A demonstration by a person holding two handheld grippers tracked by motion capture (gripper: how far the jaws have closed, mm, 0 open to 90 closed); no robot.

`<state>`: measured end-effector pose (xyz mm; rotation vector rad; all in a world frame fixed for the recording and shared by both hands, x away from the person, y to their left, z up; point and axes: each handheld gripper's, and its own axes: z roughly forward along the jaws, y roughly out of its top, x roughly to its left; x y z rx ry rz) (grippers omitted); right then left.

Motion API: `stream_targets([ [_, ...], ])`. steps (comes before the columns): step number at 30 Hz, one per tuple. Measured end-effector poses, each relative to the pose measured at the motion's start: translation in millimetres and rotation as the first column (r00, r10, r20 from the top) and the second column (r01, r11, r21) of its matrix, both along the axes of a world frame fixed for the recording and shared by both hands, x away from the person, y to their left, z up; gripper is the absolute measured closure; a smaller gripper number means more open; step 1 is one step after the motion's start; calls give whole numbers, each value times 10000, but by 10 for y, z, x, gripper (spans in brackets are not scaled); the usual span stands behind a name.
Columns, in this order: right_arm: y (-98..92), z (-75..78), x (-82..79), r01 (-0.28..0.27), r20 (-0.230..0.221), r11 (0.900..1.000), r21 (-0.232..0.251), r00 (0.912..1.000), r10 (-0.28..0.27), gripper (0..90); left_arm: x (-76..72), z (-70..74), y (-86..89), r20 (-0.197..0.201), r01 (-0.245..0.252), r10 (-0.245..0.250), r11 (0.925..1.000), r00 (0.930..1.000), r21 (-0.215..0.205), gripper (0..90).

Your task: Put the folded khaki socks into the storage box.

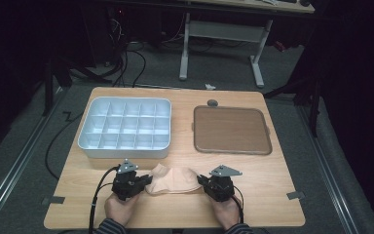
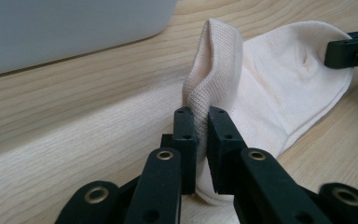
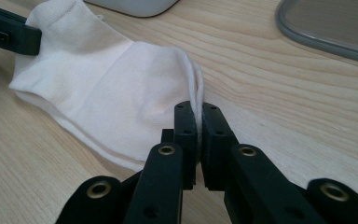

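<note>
A pale cream sock [image 1: 173,179] lies flat near the front edge of the wooden table [image 1: 272,165], between my two grippers. My left gripper [image 1: 148,180] is shut on the sock's ribbed cuff end; in the left gripper view the cuff [image 2: 214,70] stands up between the black jaws of that gripper [image 2: 202,122]. My right gripper [image 1: 200,181] is shut on the opposite end of the sock [image 3: 121,88], its jaws pinching the doubled fabric edge at the gripper's tip [image 3: 199,119]. Each gripper view shows the other gripper's jaw clamped on the far end.
A white tray with several compartments [image 1: 125,127] stands at the back left. A brown tray with a grey rim [image 1: 232,129] lies at the back right, its corner [image 3: 326,28] close to my right gripper. A small dark round object [image 1: 212,103] sits behind it.
</note>
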<state>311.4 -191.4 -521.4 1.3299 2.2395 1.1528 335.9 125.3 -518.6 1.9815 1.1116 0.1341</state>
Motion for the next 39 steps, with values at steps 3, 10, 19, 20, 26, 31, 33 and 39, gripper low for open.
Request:
stream_targets([
  [3, -42, 0, -17, 75, -32, 10000, -17, 10000, -75, 864, 14, -12, -50, -7, 82, -82, 9999, 10000, -123, 831],
  [10, -151, -2, -50, 263, -75, 9996, -61, 9996, -264, 863, 13, -36, -158, -26, 208, -209, 9997, 9998, -97, 830],
  [19, -265, -56, -54, 725, -233, 9974, 10, 9971, -724, 861, 63, -47, -292, -23, 384, -384, 9991, 9993, 170, 827],
  [20, -265, -56, -54, 725, -233, 9974, 10, 9971, -724, 861, 63, -47, -292, -23, 384, -384, 9991, 9993, 170, 826],
  [26, -286, -86, -6, 746, -307, 9969, -254, 9967, -754, 852, 97, -38, -358, 136, 331, -337, 9986, 9993, 412, 795],
  [31, -274, -67, -6, 902, -153, 9954, -333, 9958, -908, 689, 88, -28, -348, 225, 84, -99, 9978, 9997, 663, 630],
  [33, -273, -46, -15, 952, 9, 9948, -368, 9955, -952, 661, 97, -32, -341, 230, -2, -16, 9969, 9997, 781, 587],
  [39, -218, 160, -83, 864, 829, 9955, -378, 9931, -830, 643, 100, -51, -359, 225, -55, 34, 9953, 9997, 964, 548],
])
